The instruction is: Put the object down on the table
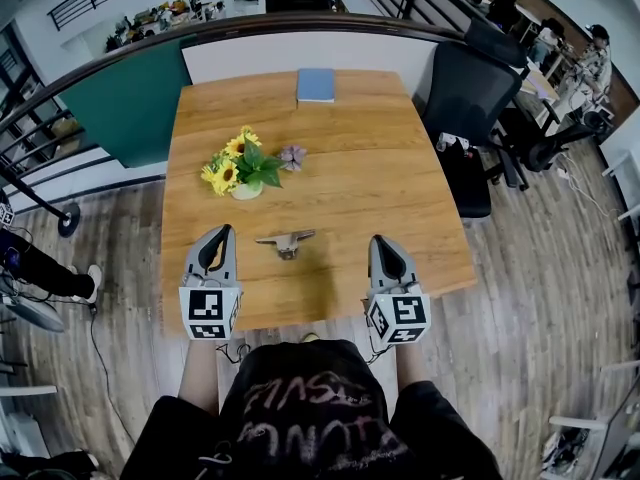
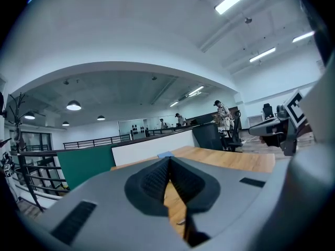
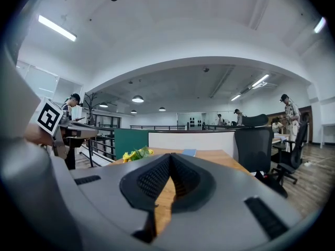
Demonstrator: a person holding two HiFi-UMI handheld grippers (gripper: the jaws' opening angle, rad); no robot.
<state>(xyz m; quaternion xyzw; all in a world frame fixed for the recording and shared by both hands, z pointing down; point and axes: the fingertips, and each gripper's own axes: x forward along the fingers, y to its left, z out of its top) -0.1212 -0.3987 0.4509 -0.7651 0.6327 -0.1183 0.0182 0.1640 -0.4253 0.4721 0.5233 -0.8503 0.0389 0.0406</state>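
Observation:
A small grey metal object [image 1: 286, 241] lies flat on the wooden table [image 1: 400, 198], near the front edge and between my two grippers. My left gripper [image 1: 222, 232] rests to its left with the jaws shut and nothing in them; in the left gripper view the pads meet at the tip [image 2: 169, 159]. To the object's right is my right gripper [image 1: 381, 240], also shut and empty, its ribbed pads touching [image 3: 170, 156]. Neither gripper touches the object.
A pot of yellow flowers [image 1: 240, 168] stands left of the table's centre. A blue book [image 1: 316, 84] lies at the far edge. A black office chair [image 1: 470, 98] stands at the table's right side. A low wall runs behind the table.

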